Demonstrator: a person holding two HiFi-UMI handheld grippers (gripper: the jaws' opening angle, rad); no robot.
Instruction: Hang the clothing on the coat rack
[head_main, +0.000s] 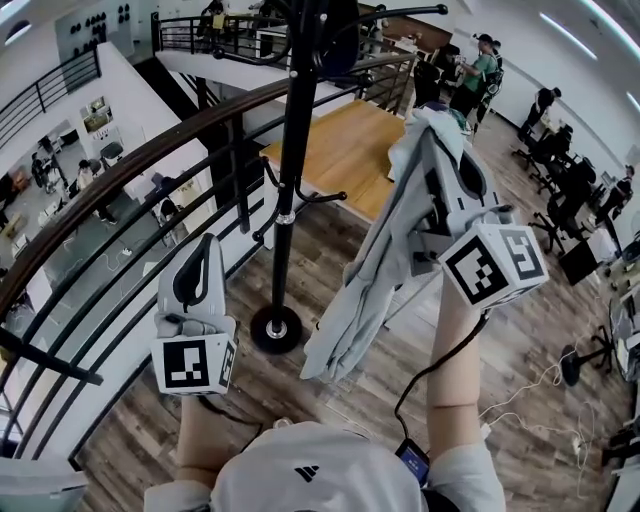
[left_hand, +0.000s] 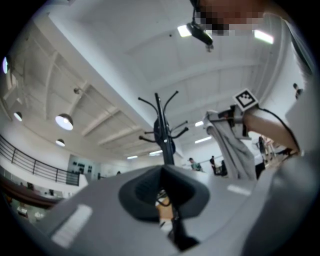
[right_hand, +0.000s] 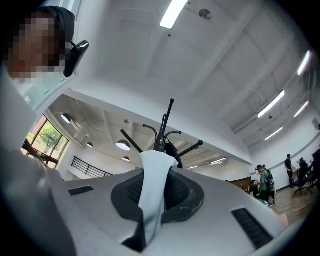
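The black coat rack (head_main: 298, 150) stands on a round base (head_main: 277, 328) beside the railing, and its curved hooks (left_hand: 162, 107) fan out at the top. A light grey garment (head_main: 375, 270) hangs in a long fold from my right gripper (head_main: 445, 150), which is raised just right of the pole and shut on it. A strip of the grey cloth (right_hand: 152, 192) runs between its jaws. My left gripper (head_main: 207, 242) points up, lower and left of the pole, shut with nothing in it. Its view shows the rack (left_hand: 164, 132) ahead and the garment (left_hand: 231, 145) to the right.
A black railing (head_main: 120, 230) curves along the left, with a drop to a lower floor behind it. Something dark (right_hand: 173, 150) hangs on the rack's upper part. A wooden platform (head_main: 335, 150) lies behind the pole. People and office chairs (head_main: 560, 150) are at the far right; cables (head_main: 545, 385) trail on the floor.
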